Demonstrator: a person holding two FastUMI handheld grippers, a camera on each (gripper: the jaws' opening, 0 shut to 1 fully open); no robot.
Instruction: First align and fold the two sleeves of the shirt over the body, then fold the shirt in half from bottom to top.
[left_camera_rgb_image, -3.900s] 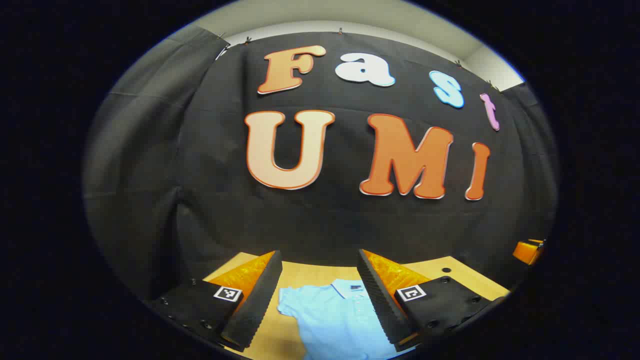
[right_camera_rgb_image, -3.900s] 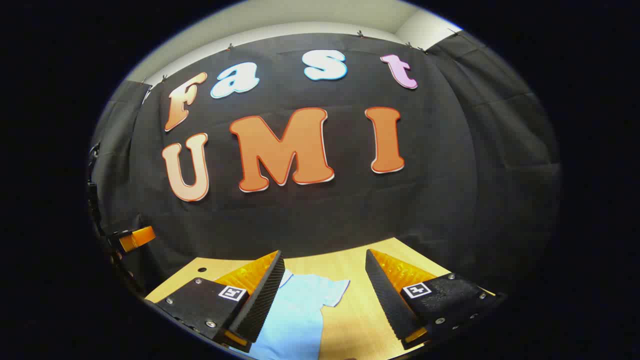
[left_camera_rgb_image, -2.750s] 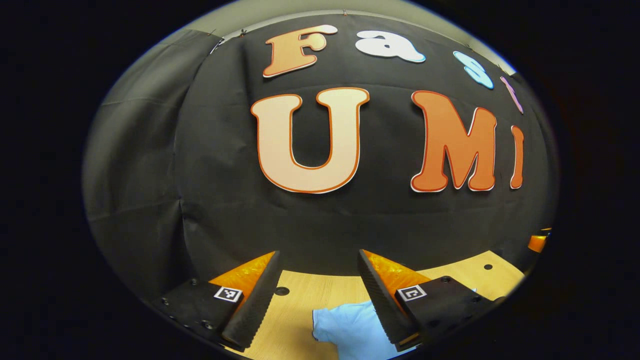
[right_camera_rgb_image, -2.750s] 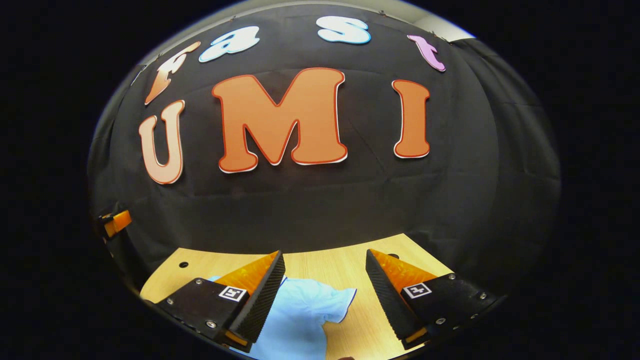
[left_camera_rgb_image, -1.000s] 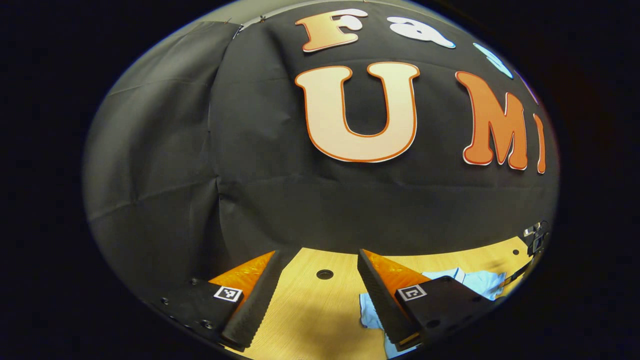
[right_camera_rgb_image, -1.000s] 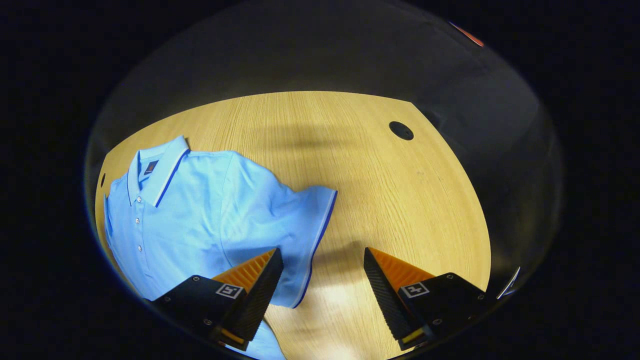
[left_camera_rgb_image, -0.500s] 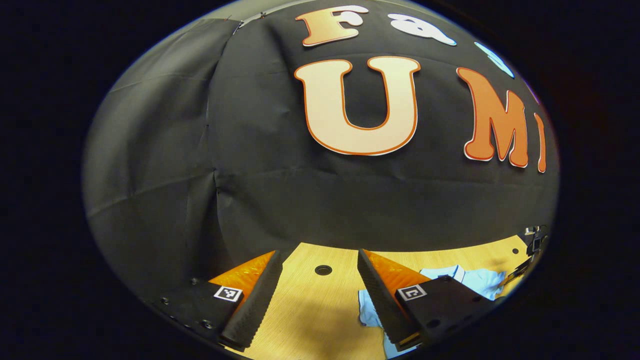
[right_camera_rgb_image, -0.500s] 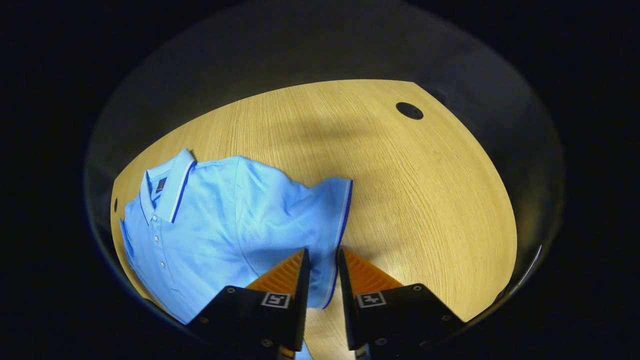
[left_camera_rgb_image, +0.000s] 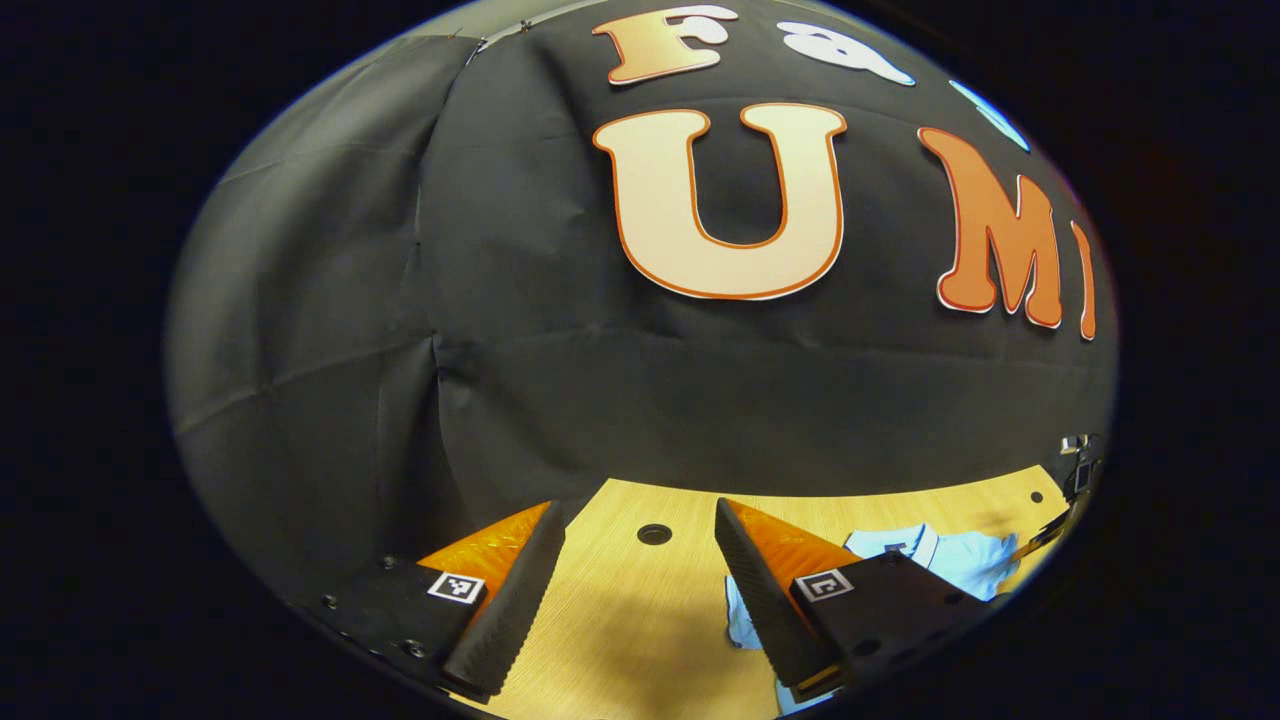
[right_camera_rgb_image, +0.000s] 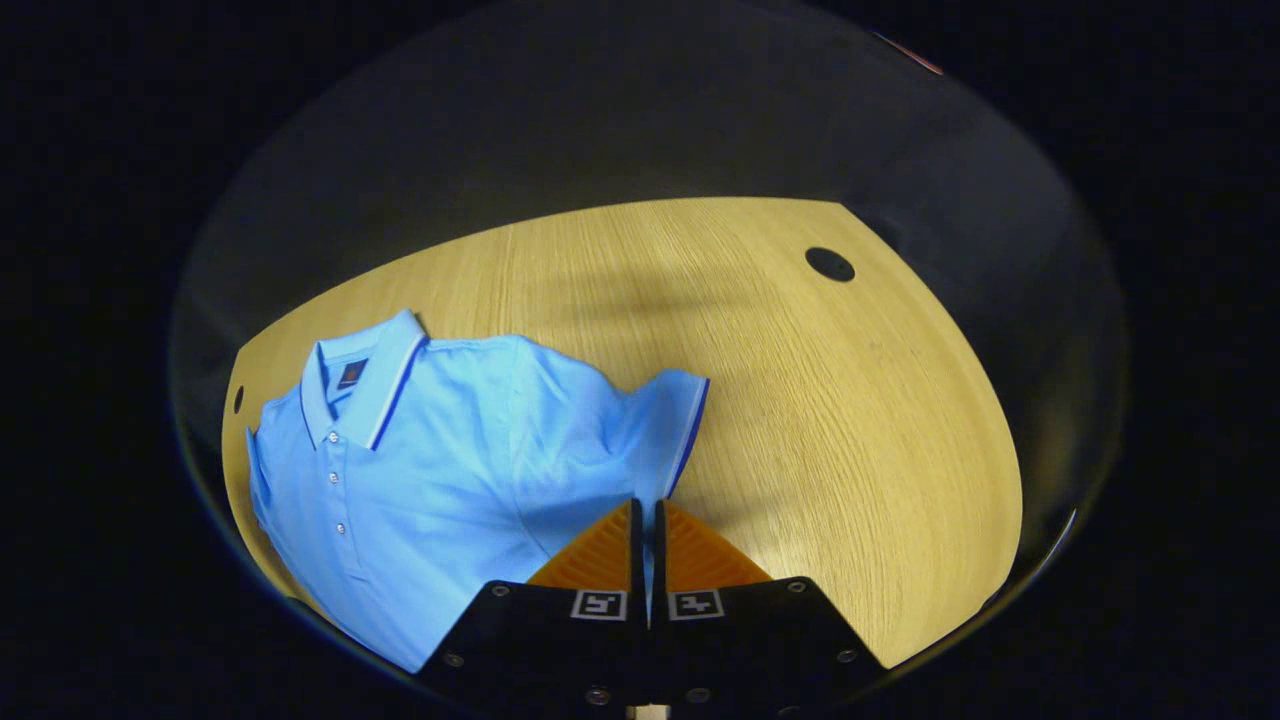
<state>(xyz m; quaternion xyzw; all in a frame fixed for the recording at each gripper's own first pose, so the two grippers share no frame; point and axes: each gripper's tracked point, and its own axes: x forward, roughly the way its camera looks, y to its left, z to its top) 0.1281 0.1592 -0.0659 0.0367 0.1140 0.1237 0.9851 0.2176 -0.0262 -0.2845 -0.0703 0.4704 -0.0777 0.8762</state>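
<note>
Two grippers, one busy: the right gripper has its fingers pressed together on the hem of the sleeve of the shirt, the cuff's dark trim running straight into the slit between them. The left gripper is held off the bench with its fingers spread wide and nothing between them.

In the right gripper view the shirt lies flat on the bench, collar toward the far left edge, button placket running down toward the near edge, so its long axis goes from the far edge toward the near one. The pinched sleeve sticks out to the side, away from the body, and bunches a little at the shoulder.

What matters for the fold: the body lies to the left of the right gripper, so the sleeve likely has to be carried leftward across the shoulder seam and laid over the chest, cuff edge parallel to the placket.

In the left gripper view the shirt sits toward the bench's far right corner, well off to that gripper's right. The other sleeve is on its side, so that hand is the natural one for it.
</note>
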